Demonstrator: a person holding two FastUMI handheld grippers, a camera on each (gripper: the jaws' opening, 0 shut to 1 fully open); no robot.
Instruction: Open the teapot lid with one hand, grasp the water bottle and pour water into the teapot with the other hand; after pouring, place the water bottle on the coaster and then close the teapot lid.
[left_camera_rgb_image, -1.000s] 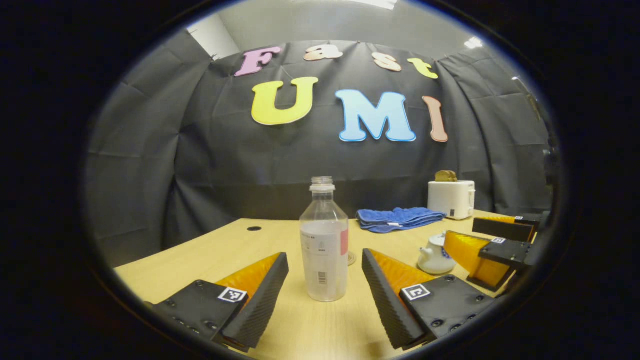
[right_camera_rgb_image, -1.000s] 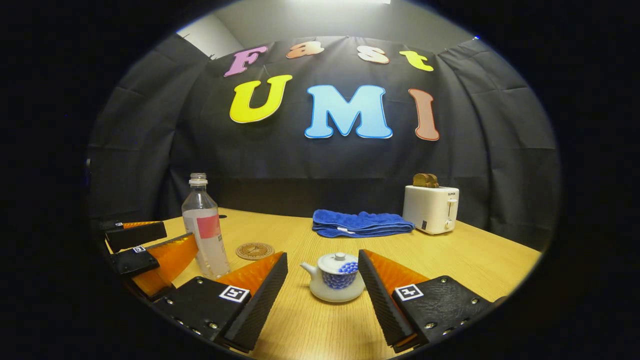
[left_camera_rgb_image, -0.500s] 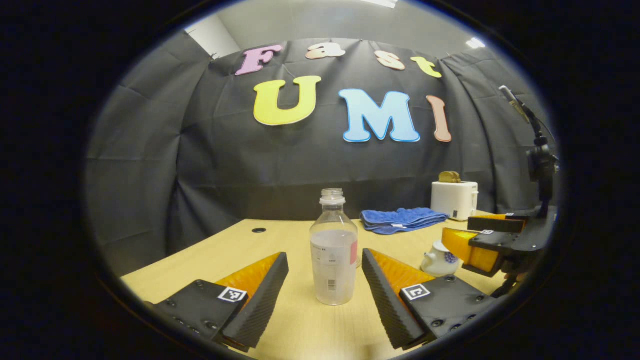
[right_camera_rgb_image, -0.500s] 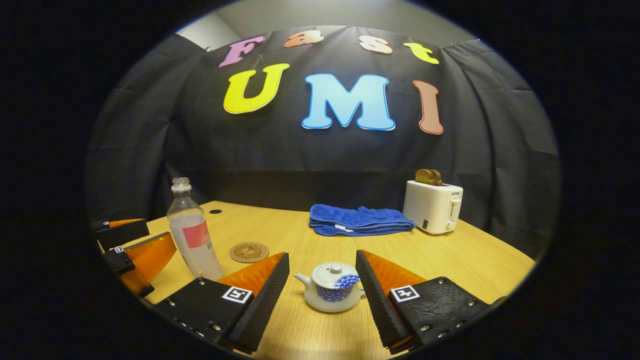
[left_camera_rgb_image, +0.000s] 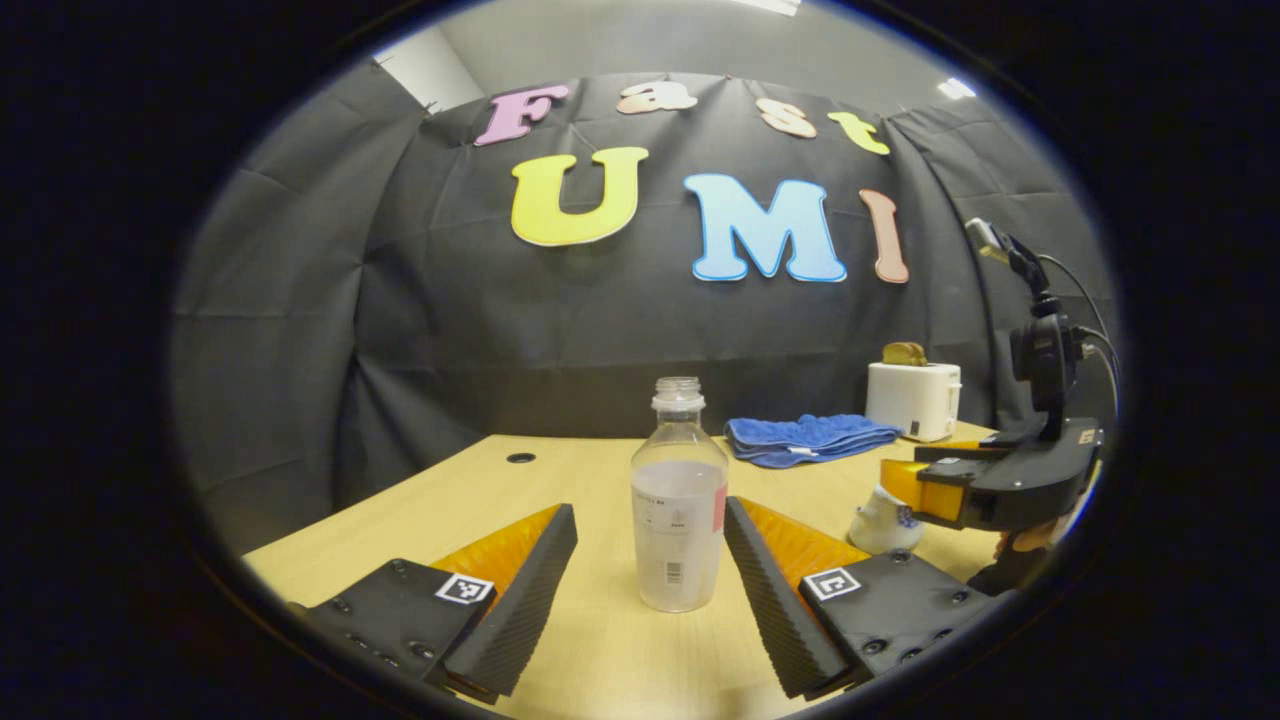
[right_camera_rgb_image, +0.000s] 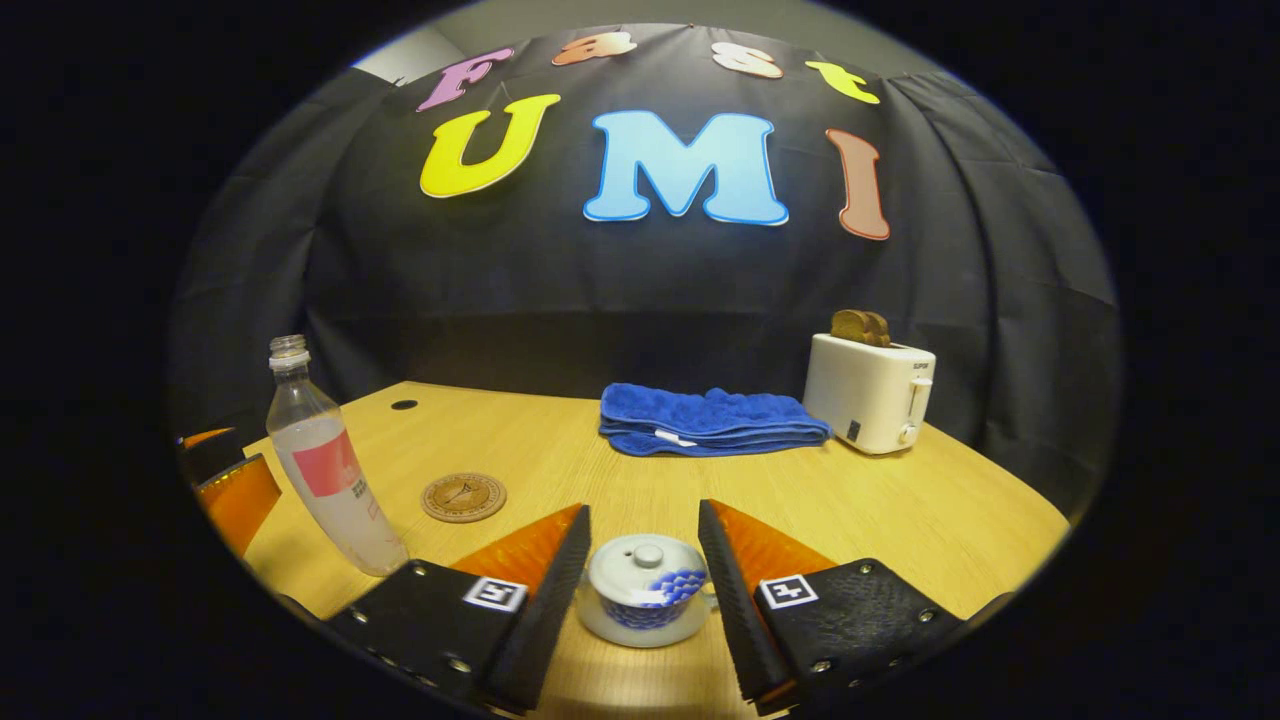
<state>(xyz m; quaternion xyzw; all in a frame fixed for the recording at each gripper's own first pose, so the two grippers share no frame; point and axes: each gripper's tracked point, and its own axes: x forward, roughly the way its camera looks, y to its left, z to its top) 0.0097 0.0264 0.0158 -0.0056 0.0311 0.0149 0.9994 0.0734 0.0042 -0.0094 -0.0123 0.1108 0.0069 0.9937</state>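
The right gripper (right_camera_rgb_image: 642, 560) straddles the teapot (right_camera_rgb_image: 643, 590), jaws apart, lined up over its lid (right_camera_rgb_image: 646, 563). The left gripper (left_camera_rgb_image: 650, 555) brackets the uncapped water bottle (left_camera_rgb_image: 679, 520), unclenched, ready for pouring.

The right hand-held gripper (right_camera_rgb_image: 642, 520) has closed in around the teapot (right_camera_rgb_image: 642, 592).

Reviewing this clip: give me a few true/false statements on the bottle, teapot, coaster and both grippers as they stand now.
1. The teapot lid sits on the teapot. True.
2. The water bottle stands on the coaster. False: it stands on the table, beside the coaster.
3. The right gripper is open with the teapot between its fingers. True.
4. The left gripper is shut on the bottle. False: it is open, the bottle standing between its fingers.
5. The bottle has no cap. True.
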